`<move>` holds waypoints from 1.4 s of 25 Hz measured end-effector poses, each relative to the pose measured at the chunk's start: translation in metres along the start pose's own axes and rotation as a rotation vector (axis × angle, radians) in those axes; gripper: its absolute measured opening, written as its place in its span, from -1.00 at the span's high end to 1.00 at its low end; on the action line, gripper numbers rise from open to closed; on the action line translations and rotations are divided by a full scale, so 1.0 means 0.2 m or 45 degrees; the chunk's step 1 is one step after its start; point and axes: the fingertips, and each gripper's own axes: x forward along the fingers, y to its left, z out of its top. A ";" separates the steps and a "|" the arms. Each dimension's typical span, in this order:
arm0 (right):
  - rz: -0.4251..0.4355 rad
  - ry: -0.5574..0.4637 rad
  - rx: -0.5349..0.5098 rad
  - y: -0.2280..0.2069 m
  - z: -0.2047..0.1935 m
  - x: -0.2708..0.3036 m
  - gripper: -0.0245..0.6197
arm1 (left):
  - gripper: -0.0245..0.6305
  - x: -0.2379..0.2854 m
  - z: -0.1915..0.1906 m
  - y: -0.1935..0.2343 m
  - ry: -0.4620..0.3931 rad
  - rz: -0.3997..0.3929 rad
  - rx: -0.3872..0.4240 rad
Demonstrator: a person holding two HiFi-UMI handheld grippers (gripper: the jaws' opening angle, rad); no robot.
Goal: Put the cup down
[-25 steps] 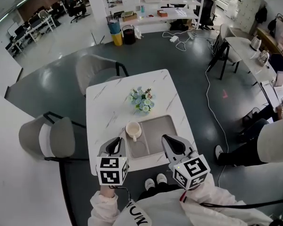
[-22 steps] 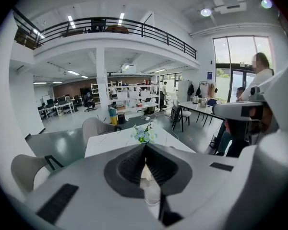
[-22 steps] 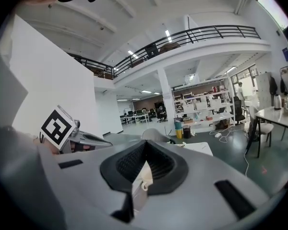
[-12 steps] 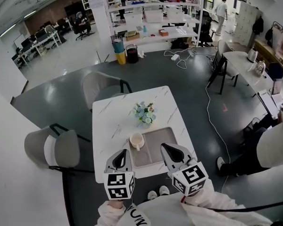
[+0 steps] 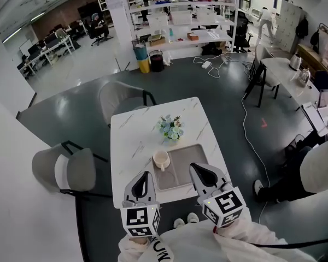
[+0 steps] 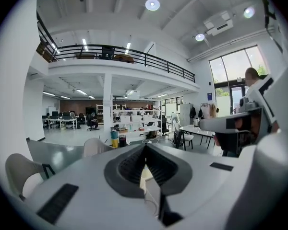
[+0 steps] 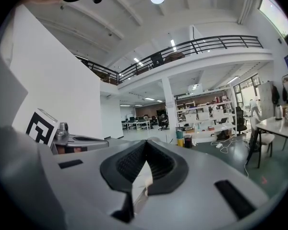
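The cup (image 5: 161, 159) is already down as far as I can tell. It stands upright on the left end of the grey tray (image 5: 192, 158), which lies at the near side of the white table (image 5: 131, 141), and nothing is touching it.

The left gripper (image 5: 144, 174) hangs near the table's front edge, just short of the cup. Its fingers (image 6: 129, 164) are pressed together with nothing between them. Same on the right gripper (image 5: 197, 168): fingers (image 7: 130, 163) closed tip to tip, empty, above the near end of the tray. My read is that both are held low and close to the body because there's nothing left to carry, so the putting-down part looks done.

A little bunch of flowers (image 5: 170, 127) sits mid-table, just beyond the tray and apart from the cup, so it isn't crowding anything. The rest of the tray looks bare. One chair (image 5: 65, 169) stands at the table's left and a second chair (image 5: 123, 98) at the far side.

Off to the right a person in white (image 5: 320, 171) is well apart, and a cable (image 5: 250, 127) trails over the floor on that side.

Nothing stands between the grippers and the cup. If it needed grabbing again, I'd guess the left one has the straighter line in.
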 end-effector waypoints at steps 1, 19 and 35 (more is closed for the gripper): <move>-0.002 -0.003 -0.002 0.00 0.00 -0.01 0.91 | 0.89 -0.01 0.01 0.00 -0.011 0.006 0.003; -0.014 -0.030 -0.007 0.01 -0.03 0.01 0.91 | 0.89 -0.04 -0.05 -0.04 -0.023 0.071 0.041; -0.041 -0.008 -0.006 0.01 -0.09 -0.02 0.91 | 0.89 -0.05 -0.10 -0.05 0.000 0.062 0.025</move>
